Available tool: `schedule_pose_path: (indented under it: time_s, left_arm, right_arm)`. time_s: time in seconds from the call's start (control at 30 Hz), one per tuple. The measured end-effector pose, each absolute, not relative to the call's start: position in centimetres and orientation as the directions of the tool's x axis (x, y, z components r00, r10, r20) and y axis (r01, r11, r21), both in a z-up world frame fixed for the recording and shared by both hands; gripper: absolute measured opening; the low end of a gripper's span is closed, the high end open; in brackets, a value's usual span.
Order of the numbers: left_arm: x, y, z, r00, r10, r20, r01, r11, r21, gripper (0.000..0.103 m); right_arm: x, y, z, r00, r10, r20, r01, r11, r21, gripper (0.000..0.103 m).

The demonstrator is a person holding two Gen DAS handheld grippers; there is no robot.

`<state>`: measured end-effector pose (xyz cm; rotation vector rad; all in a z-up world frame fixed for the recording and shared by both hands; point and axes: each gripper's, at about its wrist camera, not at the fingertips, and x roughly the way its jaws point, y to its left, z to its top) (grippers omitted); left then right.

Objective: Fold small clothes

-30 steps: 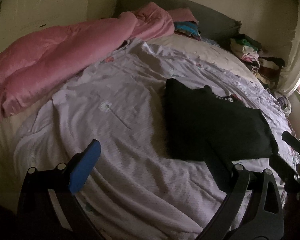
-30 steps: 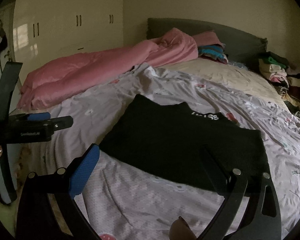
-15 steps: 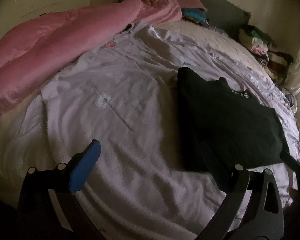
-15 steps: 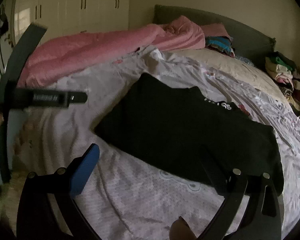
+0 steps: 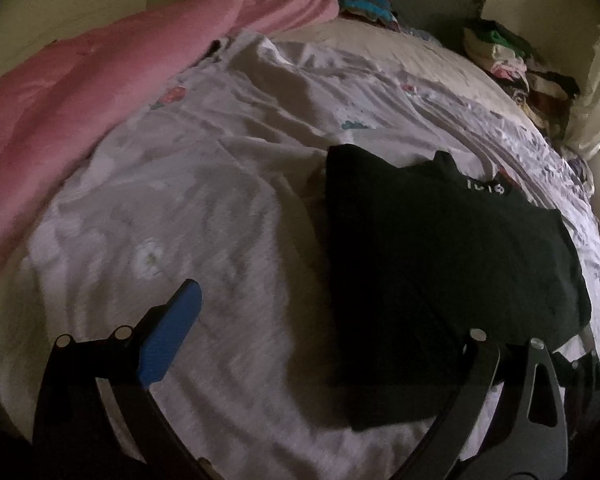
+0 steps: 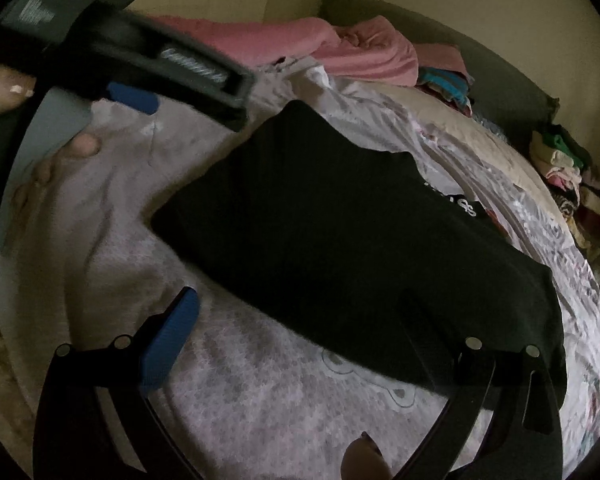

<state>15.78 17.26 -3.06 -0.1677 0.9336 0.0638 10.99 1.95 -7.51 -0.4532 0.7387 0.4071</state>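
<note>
Rumpled lilac bedsheet (image 5: 204, 200) is serving as the folding surface, with the black garment (image 6: 340, 248) lying flat on it, partly folded (seemingly). Left gripper (image 5: 320, 336) and right gripper (image 6: 312, 332) are hovering near its closest edge, fingers spread apart and empty, probably lining up for a grasp.

black garment (image 6: 340, 248) flat between spread tool (image 6: 304, 328) fingers

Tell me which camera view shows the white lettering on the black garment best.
The left wrist view. There the white lettering sits clear at the far edge of the black garment, though too blurred to read. The right wrist view shows the same lettering more obliquely and partly cut off by the fabric's edge.
</note>
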Motion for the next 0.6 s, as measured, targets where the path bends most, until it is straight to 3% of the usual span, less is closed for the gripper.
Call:
schedule_pose_path:
  time_s: [0.6]
  left_arm:
    - [20.1, 18.1, -5.5, 0.579, -0.041, -0.814, -0.115, 0.985, -0.131, 0.093]
  right_arm:
    - [13.6, 5.2, -10.2, 0.696, 0.097, -0.711, -0.486, 0.792, -0.368, 0.099]
